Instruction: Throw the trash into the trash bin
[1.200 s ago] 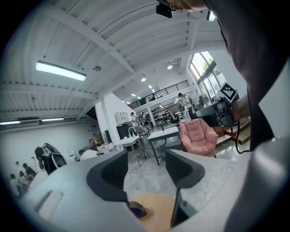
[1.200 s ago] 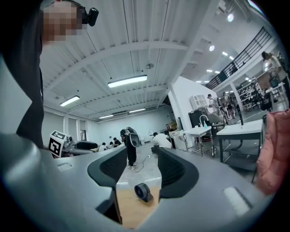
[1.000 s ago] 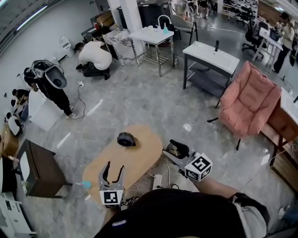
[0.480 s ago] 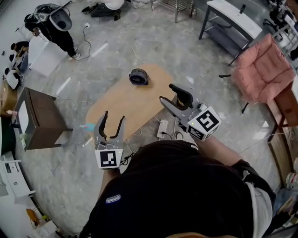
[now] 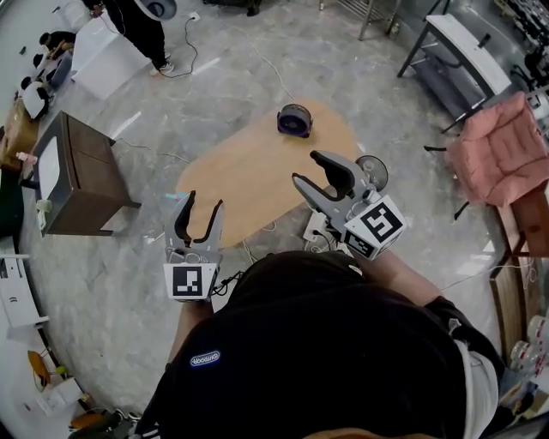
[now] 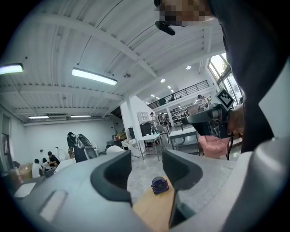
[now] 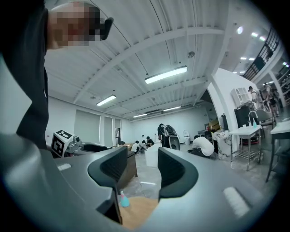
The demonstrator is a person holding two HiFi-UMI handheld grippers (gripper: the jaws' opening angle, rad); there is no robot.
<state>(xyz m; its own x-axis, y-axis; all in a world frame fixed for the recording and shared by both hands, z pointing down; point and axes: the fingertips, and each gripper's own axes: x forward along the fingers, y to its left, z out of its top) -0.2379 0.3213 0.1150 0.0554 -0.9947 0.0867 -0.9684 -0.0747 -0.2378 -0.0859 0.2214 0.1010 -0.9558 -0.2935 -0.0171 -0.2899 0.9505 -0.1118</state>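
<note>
An oval wooden table (image 5: 249, 171) lies in front of me. At its far end sits a small dark round thing (image 5: 295, 120), also in the left gripper view (image 6: 159, 184) between the jaws, far off. A little teal bottle (image 5: 177, 196) stands at the table's left edge and shows in the right gripper view (image 7: 123, 199). My left gripper (image 5: 200, 208) hovers at the table's near left edge, open and empty. My right gripper (image 5: 307, 168) is held over the near right edge, jaws partly apart with nothing between them. No trash is in either gripper.
A dark wooden cabinet (image 5: 81, 176) stands left of the table. A pink armchair (image 5: 502, 159) and a grey table (image 5: 455, 51) are at the right. A power strip (image 5: 316, 227) with cables lies on the floor, beside a round grey fan-like thing (image 5: 371, 171). A person (image 5: 141, 17) stands far left.
Both grippers have moved forward and now reach over the table's near edge. The view has tilted down and come closer to the table. Neither gripper's jaws have changed.
</note>
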